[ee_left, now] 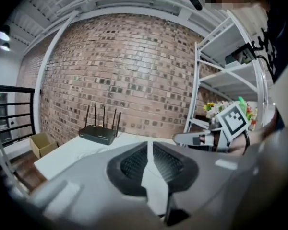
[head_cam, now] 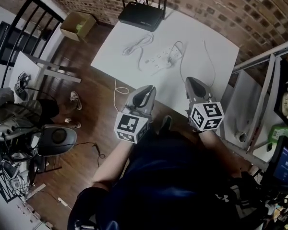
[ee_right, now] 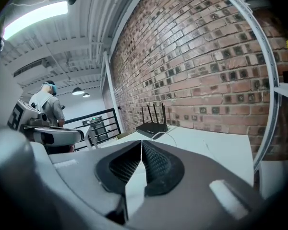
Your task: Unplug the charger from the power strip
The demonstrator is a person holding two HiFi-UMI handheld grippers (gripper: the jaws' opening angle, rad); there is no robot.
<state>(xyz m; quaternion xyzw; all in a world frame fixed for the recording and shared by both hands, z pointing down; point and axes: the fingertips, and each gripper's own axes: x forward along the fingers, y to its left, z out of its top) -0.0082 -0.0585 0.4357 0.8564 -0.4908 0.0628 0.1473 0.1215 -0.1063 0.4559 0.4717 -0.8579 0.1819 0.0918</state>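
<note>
Nearest the head camera: person's dark shirt (head_cam: 173, 176) and forearms, a gripper in each hand, at the near edge of the white bench (head_cam: 221, 56). Task item, the charger (head_cam: 175, 52), sat plugged into the right end of the white power strip (head_cam: 159, 59), mid-bench, well ahead of both grippers. Its thin cable (head_cam: 181, 73) looped back toward the near edge. On the left gripper (head_cam: 148, 88) the jaws stood a slim crack apart, nothing between them. On the right gripper (head_cam: 192, 82) the jaws were pressed together, empty. Neither touched strip or charger. Just left of the strip lay a coiled white cord (head_cam: 136, 45). At the far edge stood a black router (head_cam: 141, 15), four antennas up, by the brick wall (head_cam: 221, 8). Left of the bench, a cardboard box (head_cam: 78, 24) sat on the wood floor (head_cam: 101, 109). At right stood a white shelf rack (head_cam: 266, 61).
</note>
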